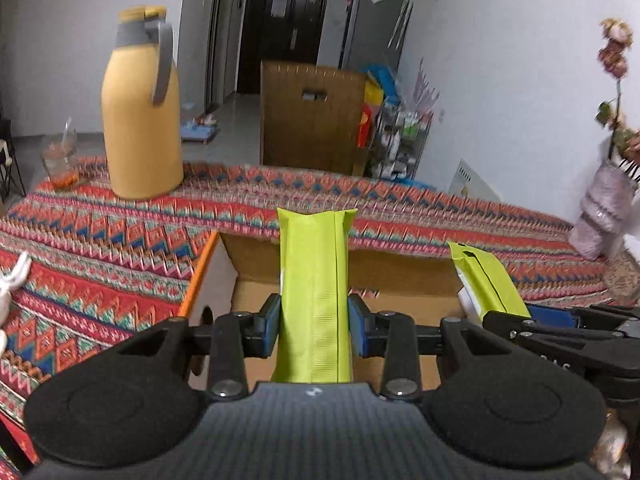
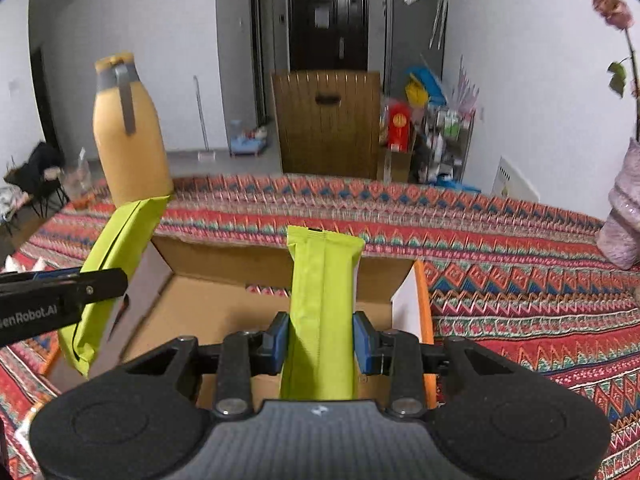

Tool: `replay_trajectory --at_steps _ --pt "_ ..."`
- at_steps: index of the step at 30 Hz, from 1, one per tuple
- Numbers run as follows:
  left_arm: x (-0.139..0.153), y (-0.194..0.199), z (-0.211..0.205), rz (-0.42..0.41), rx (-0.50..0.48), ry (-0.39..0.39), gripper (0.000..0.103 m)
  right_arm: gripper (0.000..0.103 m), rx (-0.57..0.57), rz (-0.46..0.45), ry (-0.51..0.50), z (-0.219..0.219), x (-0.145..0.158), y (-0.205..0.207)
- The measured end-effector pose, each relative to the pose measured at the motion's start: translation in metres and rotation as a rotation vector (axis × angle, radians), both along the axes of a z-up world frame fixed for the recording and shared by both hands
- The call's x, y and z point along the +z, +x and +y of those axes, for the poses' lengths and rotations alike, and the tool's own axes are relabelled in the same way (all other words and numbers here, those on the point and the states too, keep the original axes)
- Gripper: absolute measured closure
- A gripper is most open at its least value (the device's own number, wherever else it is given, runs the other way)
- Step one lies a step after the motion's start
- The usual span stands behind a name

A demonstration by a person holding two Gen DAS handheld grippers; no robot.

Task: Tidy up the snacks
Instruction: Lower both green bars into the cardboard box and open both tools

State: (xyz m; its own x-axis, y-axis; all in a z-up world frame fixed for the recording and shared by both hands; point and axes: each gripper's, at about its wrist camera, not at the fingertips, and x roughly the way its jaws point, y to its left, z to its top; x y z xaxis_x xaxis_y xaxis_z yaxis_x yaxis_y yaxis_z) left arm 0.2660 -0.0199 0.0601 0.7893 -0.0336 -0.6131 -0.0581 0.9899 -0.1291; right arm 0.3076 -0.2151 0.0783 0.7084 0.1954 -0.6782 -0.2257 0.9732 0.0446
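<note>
My left gripper (image 1: 314, 326) is shut on a lime-green snack packet (image 1: 314, 288) and holds it upright over an open cardboard box (image 1: 256, 292). My right gripper (image 2: 320, 342) is shut on a second lime-green snack packet (image 2: 322, 300) over the same box (image 2: 224, 304). In the left wrist view the right gripper (image 1: 516, 316) and its packet (image 1: 488, 280) show at the right. In the right wrist view the left gripper (image 2: 100, 280) and its packet (image 2: 116, 264) show at the left. The box floor looks bare where it shows.
The box sits on a table with a red patterned cloth (image 1: 100, 248). A tall yellow thermos (image 1: 140, 120) and a plastic cup (image 1: 60, 160) stand at the far left. A pink vase with flowers (image 1: 600, 216) stands at the right. A wooden chair back (image 1: 312, 116) is behind the table.
</note>
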Motion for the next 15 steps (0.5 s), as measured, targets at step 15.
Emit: replay_trajectory --at_steps 15 --pt "-0.024 0.004 0.006 0.048 -0.008 -0.033 0.063 0.069 0.016 0.076 -0.008 0.002 -0.027 0.018"
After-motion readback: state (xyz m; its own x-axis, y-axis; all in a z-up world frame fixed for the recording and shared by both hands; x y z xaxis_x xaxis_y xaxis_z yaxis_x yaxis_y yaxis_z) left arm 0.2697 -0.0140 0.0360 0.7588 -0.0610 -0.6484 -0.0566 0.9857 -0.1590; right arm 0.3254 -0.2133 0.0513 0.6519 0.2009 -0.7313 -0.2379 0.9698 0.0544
